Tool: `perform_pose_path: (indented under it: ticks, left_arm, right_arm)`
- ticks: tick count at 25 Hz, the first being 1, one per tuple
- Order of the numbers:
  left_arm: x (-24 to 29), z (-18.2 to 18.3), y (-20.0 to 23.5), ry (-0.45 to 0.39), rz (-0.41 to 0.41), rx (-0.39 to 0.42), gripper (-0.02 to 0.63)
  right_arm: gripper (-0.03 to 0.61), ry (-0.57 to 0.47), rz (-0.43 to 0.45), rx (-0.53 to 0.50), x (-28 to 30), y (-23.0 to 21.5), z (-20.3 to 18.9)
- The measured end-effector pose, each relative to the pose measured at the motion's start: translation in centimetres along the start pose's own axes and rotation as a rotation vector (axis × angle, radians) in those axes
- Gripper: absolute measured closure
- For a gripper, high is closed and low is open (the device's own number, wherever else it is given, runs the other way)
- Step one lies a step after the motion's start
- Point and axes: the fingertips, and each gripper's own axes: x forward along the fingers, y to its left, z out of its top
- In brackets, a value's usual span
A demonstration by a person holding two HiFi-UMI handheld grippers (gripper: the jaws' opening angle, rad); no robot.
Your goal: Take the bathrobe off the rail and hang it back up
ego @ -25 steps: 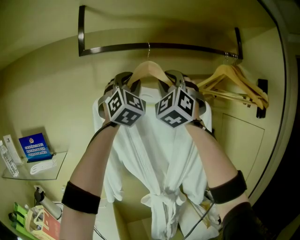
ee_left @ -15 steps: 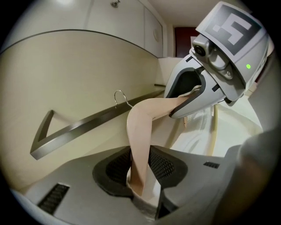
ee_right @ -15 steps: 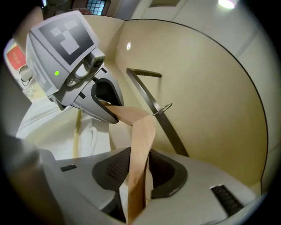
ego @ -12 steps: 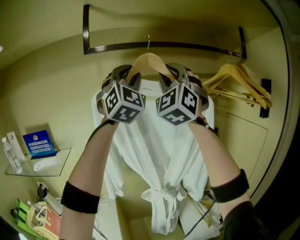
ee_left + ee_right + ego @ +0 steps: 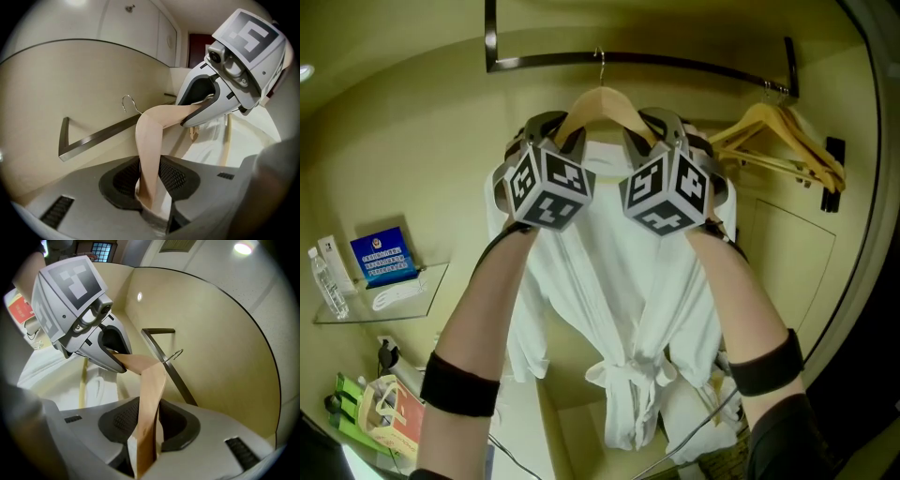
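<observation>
A white bathrobe (image 5: 619,281) with a tied belt hangs from a wooden hanger (image 5: 602,101) just under the dark metal rail (image 5: 675,64). My left gripper (image 5: 567,133) is shut on the hanger's left arm, and my right gripper (image 5: 639,133) is shut on its right arm. In the left gripper view the wood (image 5: 149,150) runs up between the pads of the left gripper (image 5: 150,180). The right gripper view shows the other arm (image 5: 151,399) clamped the same way in the right gripper (image 5: 147,430). The wire hook (image 5: 129,101) is at the rail's (image 5: 103,133) height; whether it rests on the rail I cannot tell.
Empty wooden hangers (image 5: 778,141) hang at the rail's right end, beside a dark wall fitting (image 5: 834,173). A glass shelf (image 5: 431,281) at the left carries a blue box (image 5: 384,258) and a bottle (image 5: 328,281). A bag (image 5: 380,422) lies at the bottom left.
The rail and hanger sit higher in the head view than before, and the shelf has shifted right. Both grippers have kept their hold on the hanger, whose hook stays close to the rail.
</observation>
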Motion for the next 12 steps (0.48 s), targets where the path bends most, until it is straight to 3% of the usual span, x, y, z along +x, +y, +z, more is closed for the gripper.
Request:
perform_pose_path:
  ticks: [12]
  left_arm:
    - [-6.6,-4.8,-7.0,0.032,-0.091,-0.041,0.495]
  right_arm:
    - [0.442,0.078,0.064,0.036,-6.4,8.5,-1.8]
